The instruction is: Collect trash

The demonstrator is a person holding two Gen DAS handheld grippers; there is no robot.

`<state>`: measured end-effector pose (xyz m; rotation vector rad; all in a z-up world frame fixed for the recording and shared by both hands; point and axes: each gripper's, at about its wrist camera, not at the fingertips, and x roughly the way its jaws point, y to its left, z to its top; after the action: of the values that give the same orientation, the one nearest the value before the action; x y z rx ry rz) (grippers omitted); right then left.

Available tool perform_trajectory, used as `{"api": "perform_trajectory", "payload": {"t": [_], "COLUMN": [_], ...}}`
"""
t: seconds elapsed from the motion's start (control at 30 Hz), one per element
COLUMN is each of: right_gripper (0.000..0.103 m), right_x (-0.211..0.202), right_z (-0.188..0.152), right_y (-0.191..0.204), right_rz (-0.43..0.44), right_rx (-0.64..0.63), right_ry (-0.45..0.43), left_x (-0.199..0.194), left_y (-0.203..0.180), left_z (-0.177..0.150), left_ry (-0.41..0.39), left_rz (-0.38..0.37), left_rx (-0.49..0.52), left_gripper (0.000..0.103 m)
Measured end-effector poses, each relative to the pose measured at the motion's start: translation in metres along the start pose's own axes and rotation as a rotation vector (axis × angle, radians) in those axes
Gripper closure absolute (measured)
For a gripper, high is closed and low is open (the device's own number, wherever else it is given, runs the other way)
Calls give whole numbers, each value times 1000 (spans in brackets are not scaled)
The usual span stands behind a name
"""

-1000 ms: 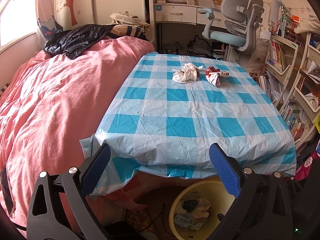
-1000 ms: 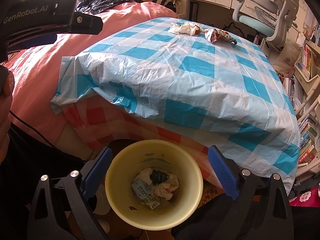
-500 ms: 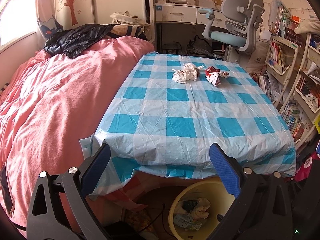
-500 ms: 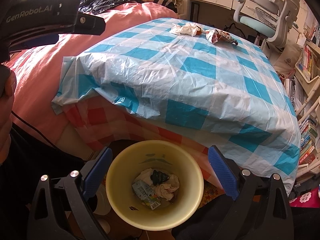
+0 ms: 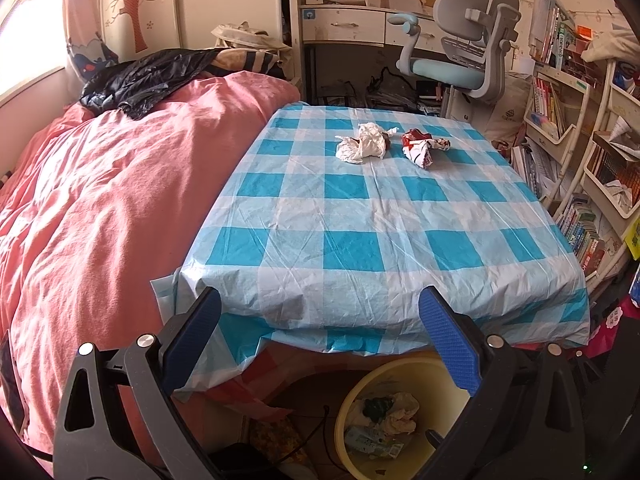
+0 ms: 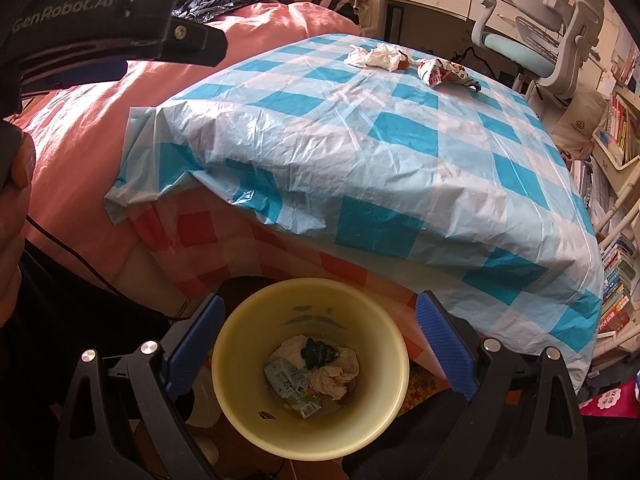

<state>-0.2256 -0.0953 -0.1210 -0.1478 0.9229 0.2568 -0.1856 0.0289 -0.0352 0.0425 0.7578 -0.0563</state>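
Observation:
A crumpled white paper wad (image 5: 363, 145) and a crumpled red-and-white wrapper (image 5: 422, 148) lie side by side at the far end of the blue-checked table (image 5: 360, 216); both also show in the right wrist view, the wad (image 6: 378, 57) and the wrapper (image 6: 442, 73). A yellow trash bin (image 6: 310, 364) with several scraps inside stands on the floor below the table's near edge, seen partly in the left wrist view (image 5: 400, 420). My left gripper (image 5: 320, 340) is open and empty at the near table edge. My right gripper (image 6: 316, 348) is open and empty above the bin.
A pink duvet (image 5: 100, 200) covers the bed left of the table. A grey desk chair (image 5: 468, 52) and desk stand beyond it. Bookshelves (image 5: 592, 168) line the right side. The left gripper's body (image 6: 100, 12) crosses the upper left of the right wrist view.
The right gripper has drifted slightly, so the table and the left gripper's body sit a little further right in its view. The left view is almost unchanged.

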Motion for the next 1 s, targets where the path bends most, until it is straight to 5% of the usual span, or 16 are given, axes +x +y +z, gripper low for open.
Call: {"api": "perform_trajectory", "payload": {"t": [0.53,1.0], "right_gripper": [10,11], "right_x": [-16,-21], "right_z": [15,107], "right_y": [-15,-107], "right_rz": [33,98], "right_rx": [83,278], "right_ry": [-56,-159], "left_x": [0,36], "left_y": [7,28], "left_z": [5,75], "left_ry": [-4,-25], "left_rz": [-15,-3], "left_rx": [-32,-38], "left_gripper": [8,8]}}
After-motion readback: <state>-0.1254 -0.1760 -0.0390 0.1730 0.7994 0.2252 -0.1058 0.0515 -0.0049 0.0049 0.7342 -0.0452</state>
